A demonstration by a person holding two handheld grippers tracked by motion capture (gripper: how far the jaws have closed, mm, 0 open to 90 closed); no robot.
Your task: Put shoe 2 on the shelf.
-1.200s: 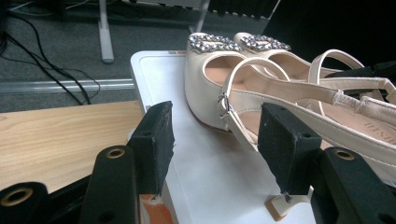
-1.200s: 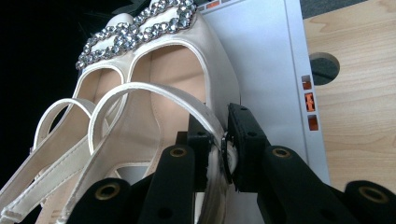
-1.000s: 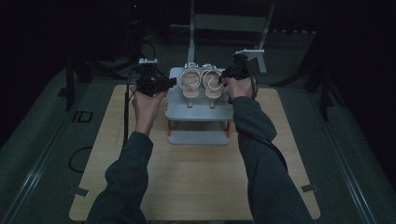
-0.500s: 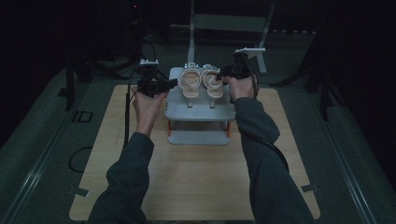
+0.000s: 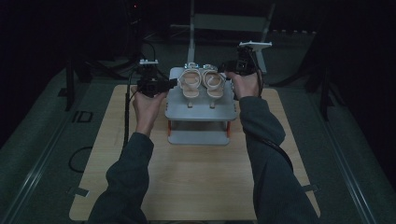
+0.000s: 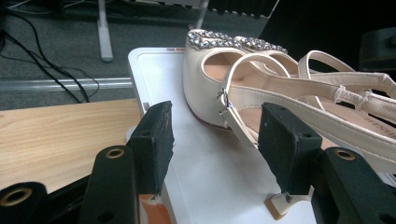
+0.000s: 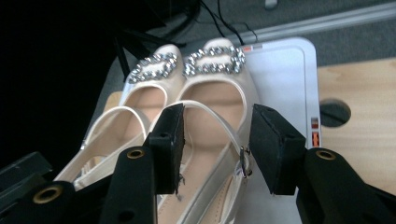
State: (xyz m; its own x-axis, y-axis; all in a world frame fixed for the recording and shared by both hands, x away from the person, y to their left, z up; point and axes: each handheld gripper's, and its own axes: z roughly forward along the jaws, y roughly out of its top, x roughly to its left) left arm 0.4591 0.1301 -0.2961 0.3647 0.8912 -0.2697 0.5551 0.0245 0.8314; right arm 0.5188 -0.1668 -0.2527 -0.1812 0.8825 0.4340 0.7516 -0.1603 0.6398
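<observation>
Two cream slingback heels with rhinestone buckles stand side by side on the top shelf of a small white rack (image 5: 201, 111). The left shoe (image 5: 189, 85) fills the left gripper view (image 6: 205, 88). My left gripper (image 5: 172, 84) is level at the rack's left edge, its jaws open (image 6: 215, 126) around the shoe's side strap without touching it. My right gripper (image 5: 228, 71) hovers at the right shoe (image 5: 214, 84). Its jaws (image 7: 217, 135) have just been opening and stand apart above the shoe's ankle strap (image 7: 217, 95), with the pads off it.
The rack sits at the far middle of a wooden board (image 5: 196, 177) on a dark mat. Its lower shelf (image 5: 198, 137) is bare. Black cables (image 5: 126, 121) trail along the board's left side. A white stand (image 5: 191, 28) rises behind the rack.
The right gripper has let go of the right shoe and edged up a little. The left gripper and both shoes have stayed where they were.
</observation>
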